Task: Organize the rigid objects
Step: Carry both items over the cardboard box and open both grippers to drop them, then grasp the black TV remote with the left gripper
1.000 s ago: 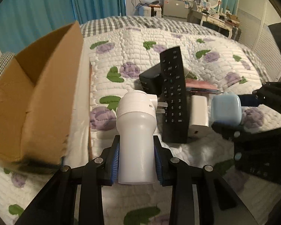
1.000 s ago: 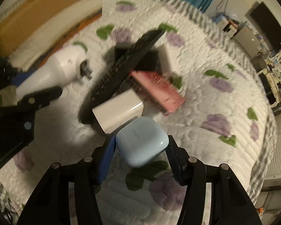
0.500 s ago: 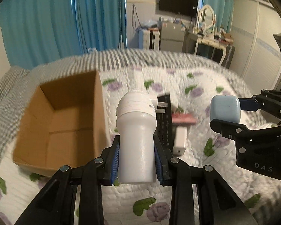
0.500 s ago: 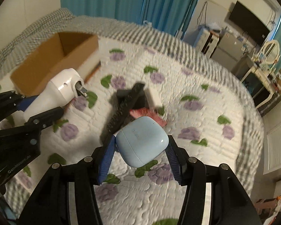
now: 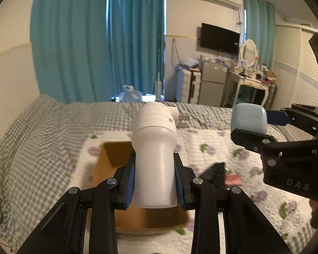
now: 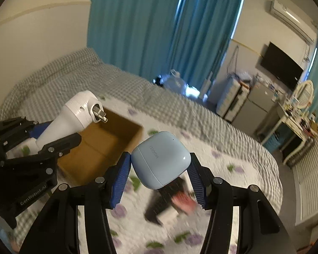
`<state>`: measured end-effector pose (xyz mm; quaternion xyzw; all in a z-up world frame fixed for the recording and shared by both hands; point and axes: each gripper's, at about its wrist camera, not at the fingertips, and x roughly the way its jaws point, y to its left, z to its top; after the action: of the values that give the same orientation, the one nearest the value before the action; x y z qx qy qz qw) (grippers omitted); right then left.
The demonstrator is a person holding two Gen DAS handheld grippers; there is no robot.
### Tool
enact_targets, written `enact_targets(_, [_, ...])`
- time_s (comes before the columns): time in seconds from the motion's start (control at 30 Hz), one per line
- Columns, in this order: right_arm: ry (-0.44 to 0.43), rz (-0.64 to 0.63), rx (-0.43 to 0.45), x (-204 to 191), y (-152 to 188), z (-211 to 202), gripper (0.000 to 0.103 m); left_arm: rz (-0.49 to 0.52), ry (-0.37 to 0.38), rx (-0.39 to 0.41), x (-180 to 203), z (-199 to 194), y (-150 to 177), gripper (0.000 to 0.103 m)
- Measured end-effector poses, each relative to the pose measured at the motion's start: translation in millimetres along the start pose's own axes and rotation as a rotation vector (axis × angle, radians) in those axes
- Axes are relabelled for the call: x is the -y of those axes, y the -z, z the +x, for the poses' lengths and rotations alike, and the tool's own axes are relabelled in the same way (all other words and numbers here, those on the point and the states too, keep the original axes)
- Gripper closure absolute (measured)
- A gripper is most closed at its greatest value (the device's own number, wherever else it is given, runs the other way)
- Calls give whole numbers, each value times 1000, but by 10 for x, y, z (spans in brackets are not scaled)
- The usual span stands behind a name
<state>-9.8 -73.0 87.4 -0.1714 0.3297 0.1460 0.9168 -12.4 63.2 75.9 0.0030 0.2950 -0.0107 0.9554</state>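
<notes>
My left gripper (image 5: pixel 154 175) is shut on a white plug-in device (image 5: pixel 154 148) with metal prongs, held high over an open cardboard box (image 5: pixel 116 160); it also shows in the right wrist view (image 6: pixel 74 114). My right gripper (image 6: pixel 159 169) is shut on a light blue earbud case (image 6: pixel 160 158), held in the air right of the box (image 6: pixel 108 141); the case also shows in the left wrist view (image 5: pixel 249 120). A black remote (image 5: pixel 214 173), a pink item (image 5: pixel 233 178) and a white charger (image 6: pixel 167 217) lie on the floral quilt (image 5: pixel 254 165).
The bed has a grey checked cover (image 5: pixel 31 148) around the quilt. Teal curtains (image 5: pixel 95 42), a wall TV (image 5: pixel 219 38), a small fridge (image 5: pixel 213 84) and a dressing table (image 5: pixel 250 82) stand beyond the bed.
Both grippers have risen well above the bed and tilted up, each keeping its object. The box now lies below the left gripper, and the leftover items look small and far below.
</notes>
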Motion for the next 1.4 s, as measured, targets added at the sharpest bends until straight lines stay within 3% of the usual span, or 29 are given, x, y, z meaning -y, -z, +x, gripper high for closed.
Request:
enact_targets(0.17, [-43,8,36,-304,-381,345,49,-21,-39,-14,-382,207,0,71])
enact_targets(0.37, [-91,16,-16,-574,-611,1072,49,-22,-68,-91,-605,711,230,71])
enact_targets(0.57, [-108,2,-95,-764,-490,1800,49,-12,-64,-180,-619,1180,537,71])
enact_targets(0.77, [-117,-5,-171,-831,-249,2309,49,-13,-77,-219,-643,1377,695,71])
enact_targets(0.97, [-135,14,-176,-783,-109,2396,48,-3,-88,-232,-636,1422,747,67])
enact_targets(1.03, [-150,42,-166,-740,-115,2363,42,2,-101,-229,-608,1378,722,40])
enact_targets(1.07, [-153,53,-150,-712,-127,2317,28,3,-110,-220,-594,1336,710,39])
enact_targets(1.1, [-152,65,-123,-677,-145,2237,23,7,-118,-212,-573,1274,689,39])
enact_targets(1.23, [-147,90,-53,-480,-256,1847,19,18,-129,-196,-458,1031,564,39])
enact_targets(1.4, [-67,106,-8,-50,-314,1200,17,45,-123,-138,-163,666,354,39])
